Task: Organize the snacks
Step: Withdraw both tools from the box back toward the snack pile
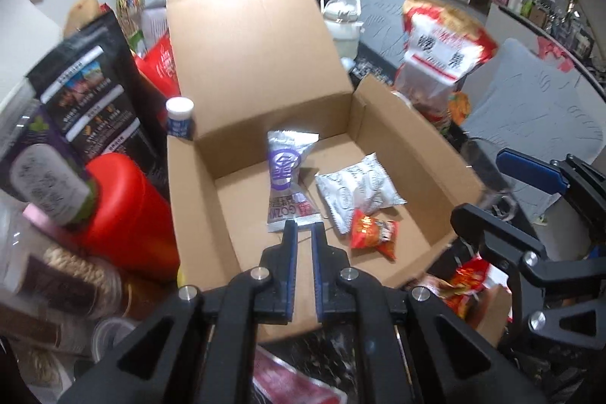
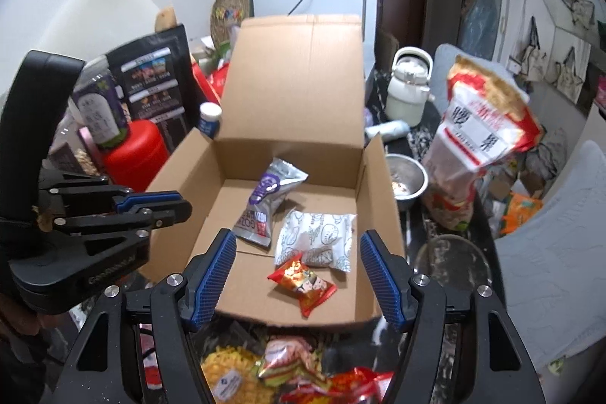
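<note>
Brown cardboard box [image 2: 189, 158] sits open before me, its lid flap standing upright at the far side. Three snack packets lie on its floor: a silver and purple packet [image 1: 286, 177] toward the far left, a white patterned packet [image 2: 316, 241] to its right, and a small red packet [image 2: 303, 284] nearest me. My left gripper [image 1: 303, 228] hovers at the silver packet's near edge, jaws narrowed to a slim gap; I cannot tell whether they pinch it. My right gripper [image 2: 297, 275] hangs over the box's near wall, jaws spread wide, holding nothing. More snack bags [image 2: 288, 370] lie heaped below, just outside the box.
</note>
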Demonstrator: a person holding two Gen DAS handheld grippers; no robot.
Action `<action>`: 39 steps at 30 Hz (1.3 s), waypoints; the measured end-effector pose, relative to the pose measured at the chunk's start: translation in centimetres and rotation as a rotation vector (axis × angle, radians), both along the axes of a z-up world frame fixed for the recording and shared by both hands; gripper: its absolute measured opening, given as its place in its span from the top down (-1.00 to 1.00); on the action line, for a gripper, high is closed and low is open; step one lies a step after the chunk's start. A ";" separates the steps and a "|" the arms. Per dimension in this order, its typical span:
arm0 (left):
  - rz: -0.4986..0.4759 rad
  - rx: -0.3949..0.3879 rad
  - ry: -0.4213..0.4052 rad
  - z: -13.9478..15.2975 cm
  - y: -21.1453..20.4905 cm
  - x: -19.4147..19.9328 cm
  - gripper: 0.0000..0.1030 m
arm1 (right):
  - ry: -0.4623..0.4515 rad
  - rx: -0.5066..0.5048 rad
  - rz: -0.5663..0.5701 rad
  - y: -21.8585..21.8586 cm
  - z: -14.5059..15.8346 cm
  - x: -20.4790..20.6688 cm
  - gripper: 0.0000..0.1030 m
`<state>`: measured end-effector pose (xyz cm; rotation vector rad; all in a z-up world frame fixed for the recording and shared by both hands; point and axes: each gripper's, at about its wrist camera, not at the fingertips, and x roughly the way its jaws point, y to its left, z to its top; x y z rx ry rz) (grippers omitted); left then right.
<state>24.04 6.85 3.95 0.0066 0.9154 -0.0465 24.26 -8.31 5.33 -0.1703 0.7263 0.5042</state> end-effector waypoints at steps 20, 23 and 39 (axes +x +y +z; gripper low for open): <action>-0.023 -0.006 -0.267 6.6 -2.3 -13.0 0.86 | -0.202 0.081 -0.007 -3.6 6.5 -11.9 -0.50; -0.033 0.012 -0.307 7.0 -2.8 -14.6 0.86 | -0.219 0.082 -0.012 -4.0 6.8 -13.5 -0.50; -0.105 -0.021 -0.192 2.5 -5.1 -17.2 0.86 | -0.167 0.083 -0.101 -8.0 3.5 -18.7 -0.54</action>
